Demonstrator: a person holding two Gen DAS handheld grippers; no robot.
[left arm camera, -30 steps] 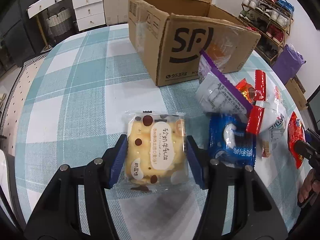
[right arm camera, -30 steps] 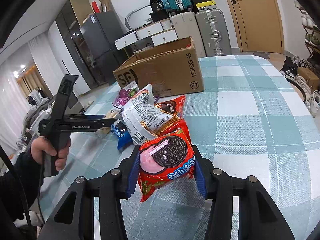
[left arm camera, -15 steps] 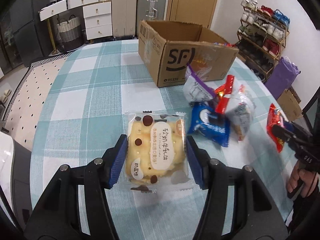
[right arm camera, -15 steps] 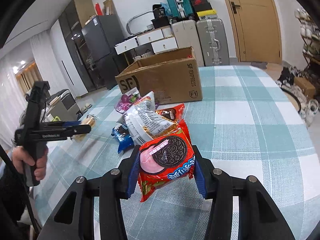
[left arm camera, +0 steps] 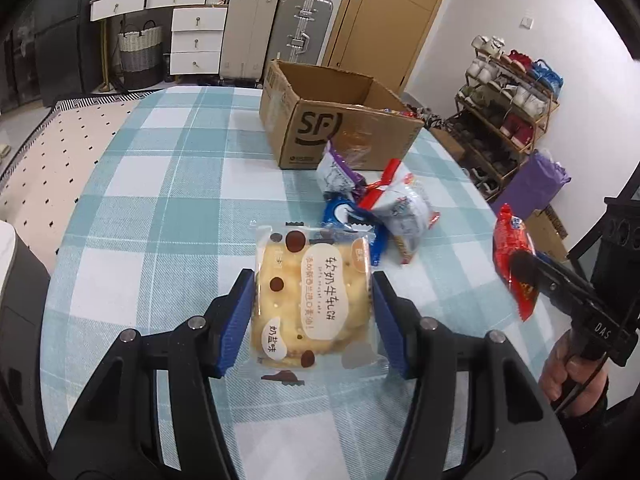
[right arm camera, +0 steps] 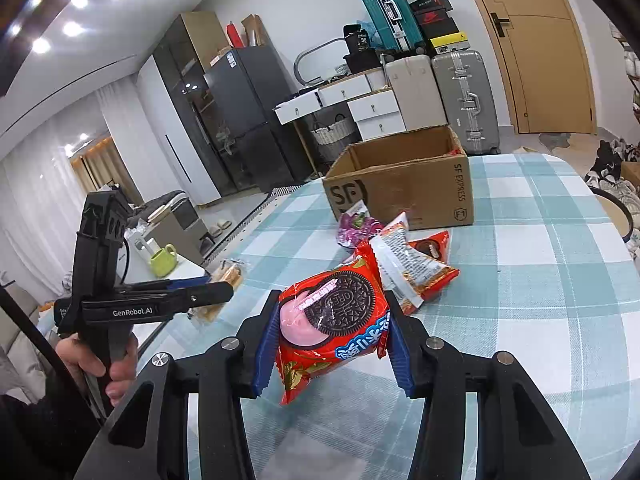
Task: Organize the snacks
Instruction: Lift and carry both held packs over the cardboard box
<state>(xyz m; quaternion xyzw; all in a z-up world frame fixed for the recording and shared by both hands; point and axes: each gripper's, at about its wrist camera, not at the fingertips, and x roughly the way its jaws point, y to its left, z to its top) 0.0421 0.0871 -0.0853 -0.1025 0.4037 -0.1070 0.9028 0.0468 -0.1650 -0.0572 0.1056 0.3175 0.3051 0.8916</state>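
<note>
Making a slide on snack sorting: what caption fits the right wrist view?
Right tool grips a red Oreo packet above the checked tablecloth, with the open SF Express box beyond loose snacks.

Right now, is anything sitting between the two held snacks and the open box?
Yes. A loose pile of snack packets lies on the table just in front of the cardboard box, between it and both the cracker pack and the red cookie pack. Above the pile, nothing visible blocks the open top.
</note>
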